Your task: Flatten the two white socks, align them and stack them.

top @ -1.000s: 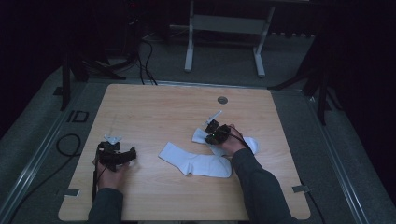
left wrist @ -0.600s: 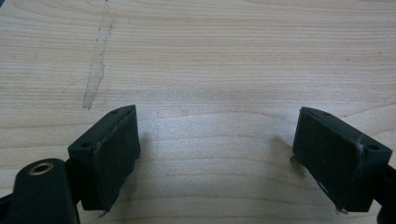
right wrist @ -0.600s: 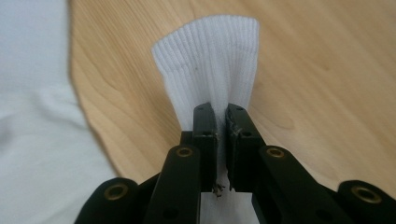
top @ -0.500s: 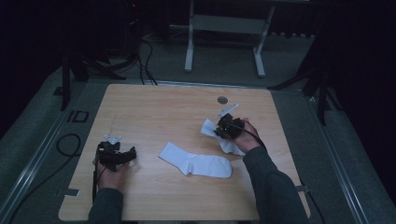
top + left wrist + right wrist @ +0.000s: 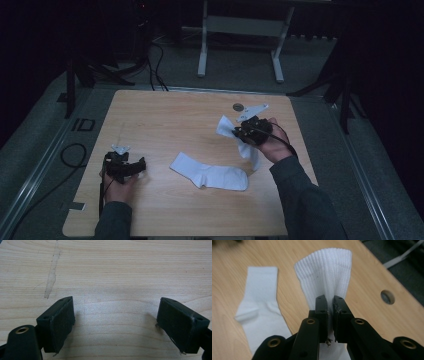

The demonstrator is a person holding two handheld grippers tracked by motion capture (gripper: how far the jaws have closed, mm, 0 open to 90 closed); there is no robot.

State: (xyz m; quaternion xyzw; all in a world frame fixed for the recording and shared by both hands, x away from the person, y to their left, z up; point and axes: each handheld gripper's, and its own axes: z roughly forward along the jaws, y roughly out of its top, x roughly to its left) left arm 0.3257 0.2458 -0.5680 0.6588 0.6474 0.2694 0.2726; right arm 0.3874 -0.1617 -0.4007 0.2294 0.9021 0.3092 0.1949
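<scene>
— So, what is the right gripper [image 5: 239,132] doing?
— Its jaws are pinching a white ribbed sock [image 5: 327,275], lifted off the wooden counter [image 5: 175,120] near the far right corner, the cuff fanning out past the jaws and the rest hanging below the hand.
— And the other sock [image 5: 210,171]?
— Flat on the counter, about mid-front.
— The left gripper [image 5: 116,322]?
— Jaws spread wide over bare wood at the near left, holding nothing.

The high view is dim, its surroundings nearly black beyond the lit table [image 5: 165,115]. Both gripper views are bright; foreground jaws blur at 6 o'clock.
</scene>
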